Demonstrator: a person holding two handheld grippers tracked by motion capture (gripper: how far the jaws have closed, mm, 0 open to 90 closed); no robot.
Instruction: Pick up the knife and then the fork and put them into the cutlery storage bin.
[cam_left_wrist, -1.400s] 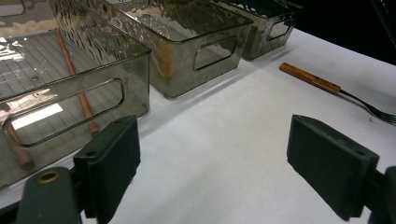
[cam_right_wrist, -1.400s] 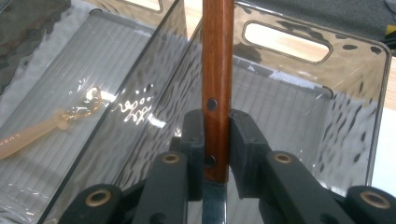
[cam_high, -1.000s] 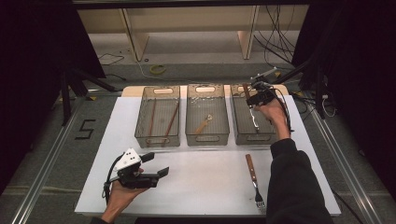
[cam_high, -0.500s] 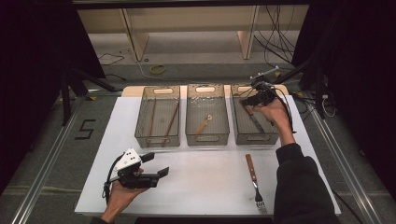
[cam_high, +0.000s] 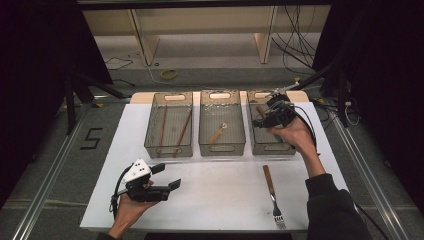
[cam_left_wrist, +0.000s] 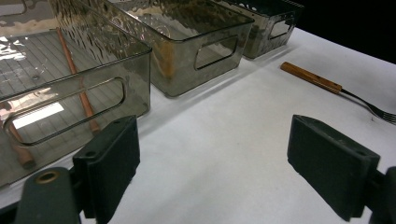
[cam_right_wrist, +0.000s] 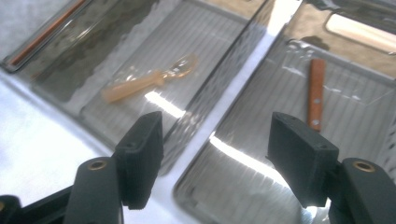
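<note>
Since the earlier frame the right tongs (cam_high: 265, 119) have shifted a bit toward the person over the right bin (cam_high: 256, 145), and their jaws have just been opening; nothing sits between them now. The left tongs (cam_high: 167, 186) haven't budged.

Left to right: dark floor w/ a metal rail (cam_high: 47, 172) and a "5" marked in tape (cam_high: 90, 138). Then the table (cam_high: 220, 200), white top, matte, mostly bare at the near side. Left tongs are held low over the near-left part, jaws spread wide, released, gripping nothing; in the left gripper view the pads (cam_left_wrist: 109, 161) hover apart above bare white surface.

Three clear smoky bins stand in a row at the far side of the table, just beside each other. Left bin (cam_high: 150, 142) holds two wooden chopsticks (cam_high: 183, 128). Middle bin (cam_high: 205, 145) holds a pale wooden spoon (cam_high: 218, 133). In the right bin, a wood-handled utensil (cam_right_wrist: 316, 93) lies flat on the ribbed floor; right gripper view shows it beyond the right-hand jaw, not touched, apart from the tongs.

A fork (cam_high: 272, 192) w/ wooden handle lies on the table in front of the right bin, tines toward the person.

Beyond the table: grey floor, a yellow-green ring (cam_high: 169, 74), loose cables (cam_high: 295, 45) at far right, pale wooden legs (cam_high: 142, 40), black drapes both sides.
</note>
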